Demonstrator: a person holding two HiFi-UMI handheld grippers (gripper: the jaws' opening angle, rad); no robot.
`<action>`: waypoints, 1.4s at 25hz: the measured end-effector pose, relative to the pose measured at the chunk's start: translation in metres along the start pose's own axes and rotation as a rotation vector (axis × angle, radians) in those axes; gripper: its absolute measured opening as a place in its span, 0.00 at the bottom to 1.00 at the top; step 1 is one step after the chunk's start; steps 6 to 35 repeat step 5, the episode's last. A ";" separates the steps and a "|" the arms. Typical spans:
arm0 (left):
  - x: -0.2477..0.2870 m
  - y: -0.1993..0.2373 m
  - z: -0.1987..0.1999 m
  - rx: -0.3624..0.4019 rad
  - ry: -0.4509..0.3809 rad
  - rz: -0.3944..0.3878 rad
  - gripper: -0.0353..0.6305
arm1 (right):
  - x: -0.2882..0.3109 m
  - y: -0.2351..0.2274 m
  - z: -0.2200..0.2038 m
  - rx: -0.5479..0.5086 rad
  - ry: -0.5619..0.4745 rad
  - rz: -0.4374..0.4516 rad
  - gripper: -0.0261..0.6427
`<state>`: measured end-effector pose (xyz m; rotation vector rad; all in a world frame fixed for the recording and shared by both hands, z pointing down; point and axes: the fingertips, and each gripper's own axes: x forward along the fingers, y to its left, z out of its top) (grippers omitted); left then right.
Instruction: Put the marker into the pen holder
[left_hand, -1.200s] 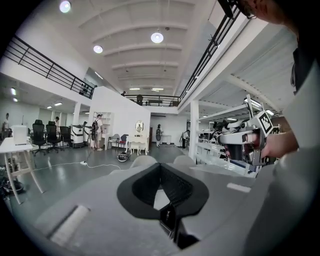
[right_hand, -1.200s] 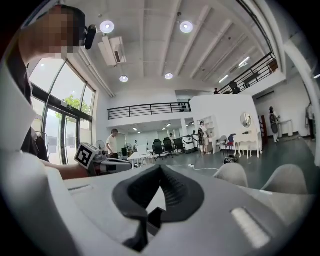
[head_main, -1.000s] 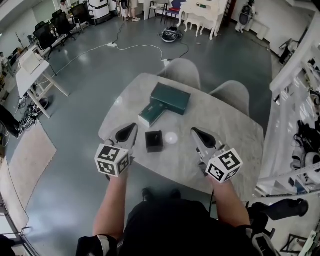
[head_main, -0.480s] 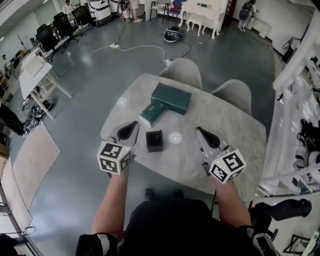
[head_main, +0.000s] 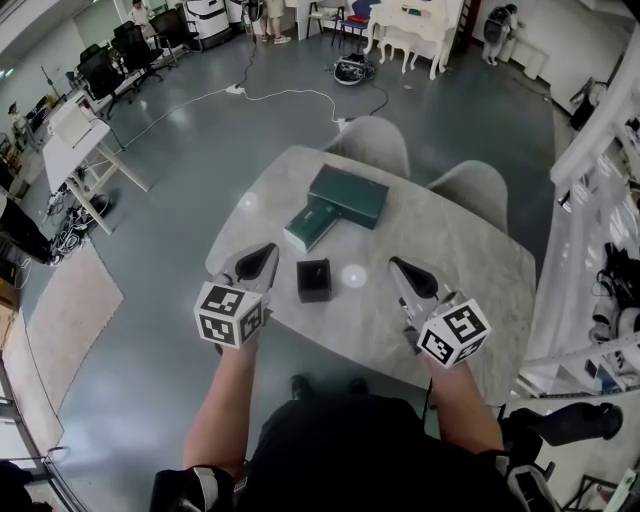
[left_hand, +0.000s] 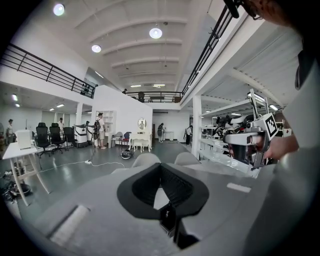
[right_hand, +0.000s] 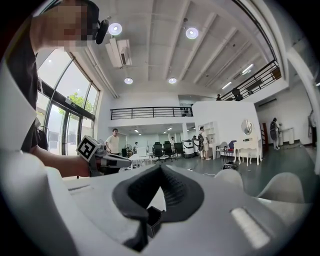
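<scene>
A black square pen holder (head_main: 313, 280) stands upright on the marble table (head_main: 470, 250), between my two grippers. My left gripper (head_main: 267, 251) hovers just left of it, jaws shut and empty. My right gripper (head_main: 394, 264) is held to the holder's right, a hand's width away, also shut with nothing in it. I see no marker in any view. In the left gripper view the left gripper (left_hand: 160, 165) points over the table, its jaws together, and the right gripper (left_hand: 248, 140) shows at the side. The right gripper view shows the right gripper (right_hand: 161, 166) likewise closed.
Two dark green boxes, a large one (head_main: 347, 196) and a slimmer one (head_main: 309, 226), lie on the table's far half. Two grey chairs (head_main: 375, 145) stand at the far edge. A bright light reflection (head_main: 350, 275) sits right of the holder.
Both grippers stay shut and hold about the same places beside the pen holder. The head view has shifted slightly.
</scene>
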<state>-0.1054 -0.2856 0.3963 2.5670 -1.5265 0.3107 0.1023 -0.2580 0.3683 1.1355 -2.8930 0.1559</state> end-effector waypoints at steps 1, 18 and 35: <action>-0.001 0.000 -0.001 -0.002 0.000 0.000 0.07 | 0.000 0.001 -0.001 0.000 0.001 0.002 0.04; -0.004 0.003 -0.003 -0.006 0.003 -0.001 0.07 | 0.003 0.006 -0.002 0.006 0.006 0.006 0.04; -0.004 0.003 -0.003 -0.006 0.003 -0.001 0.07 | 0.003 0.006 -0.002 0.006 0.006 0.006 0.04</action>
